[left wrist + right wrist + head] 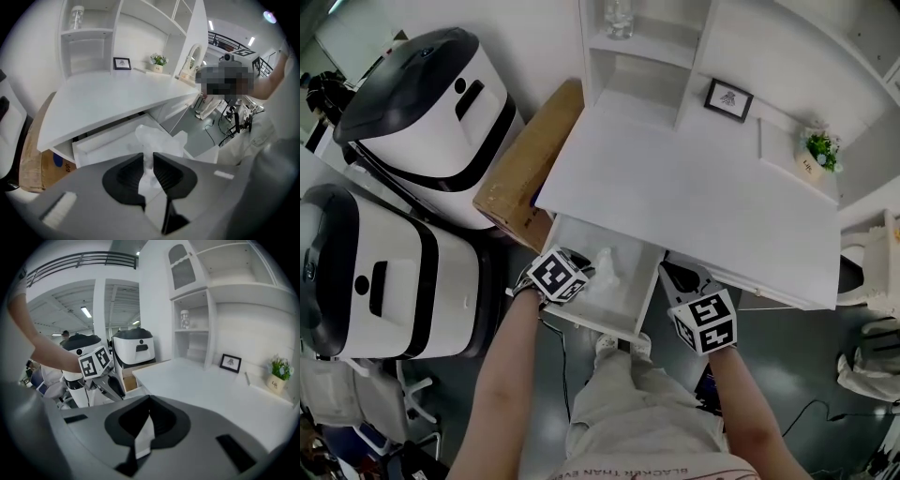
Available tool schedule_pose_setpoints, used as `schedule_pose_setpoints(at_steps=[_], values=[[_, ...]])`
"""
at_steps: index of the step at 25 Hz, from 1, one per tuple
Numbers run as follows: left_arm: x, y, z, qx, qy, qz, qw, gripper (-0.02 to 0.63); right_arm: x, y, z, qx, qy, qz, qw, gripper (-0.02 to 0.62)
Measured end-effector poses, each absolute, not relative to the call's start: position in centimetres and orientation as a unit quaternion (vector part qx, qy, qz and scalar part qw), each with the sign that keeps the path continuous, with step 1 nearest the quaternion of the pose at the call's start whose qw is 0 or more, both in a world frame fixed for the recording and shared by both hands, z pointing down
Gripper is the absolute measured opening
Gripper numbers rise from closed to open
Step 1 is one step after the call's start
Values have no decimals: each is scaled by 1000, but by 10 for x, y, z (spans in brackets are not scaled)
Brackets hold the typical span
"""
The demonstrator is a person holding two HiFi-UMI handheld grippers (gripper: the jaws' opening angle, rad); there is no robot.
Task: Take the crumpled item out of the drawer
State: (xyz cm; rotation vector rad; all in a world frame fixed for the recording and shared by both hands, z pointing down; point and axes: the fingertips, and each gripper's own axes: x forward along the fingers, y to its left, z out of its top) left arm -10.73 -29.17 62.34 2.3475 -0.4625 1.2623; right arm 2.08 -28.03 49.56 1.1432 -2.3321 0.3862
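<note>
Desk: white desk [694,187], flat top, against a white wall.
Shelves: white shelf unit [647,56] on the desk, with a glass jar [619,19].
Ornaments: framed picture [728,99], potted plant [818,150].
Beside the desk: cardboard box [530,169], two white-and-black machines [431,112].
Floor: dark grey floor [806,366].
Light: ceiling strip lights [85,311].

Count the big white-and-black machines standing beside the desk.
2. One machine stands at the head view's upper left, beside the cardboard box. The other stands below it at the left edge. Others may be out of frame.
</note>
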Motion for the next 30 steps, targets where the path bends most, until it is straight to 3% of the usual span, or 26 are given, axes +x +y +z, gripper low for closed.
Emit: schedule_pose_setpoints(at_steps=[30], values=[[-150, -311, 427, 856, -442, 244, 112, 74, 19, -304, 350, 421, -895, 21, 142, 6]])
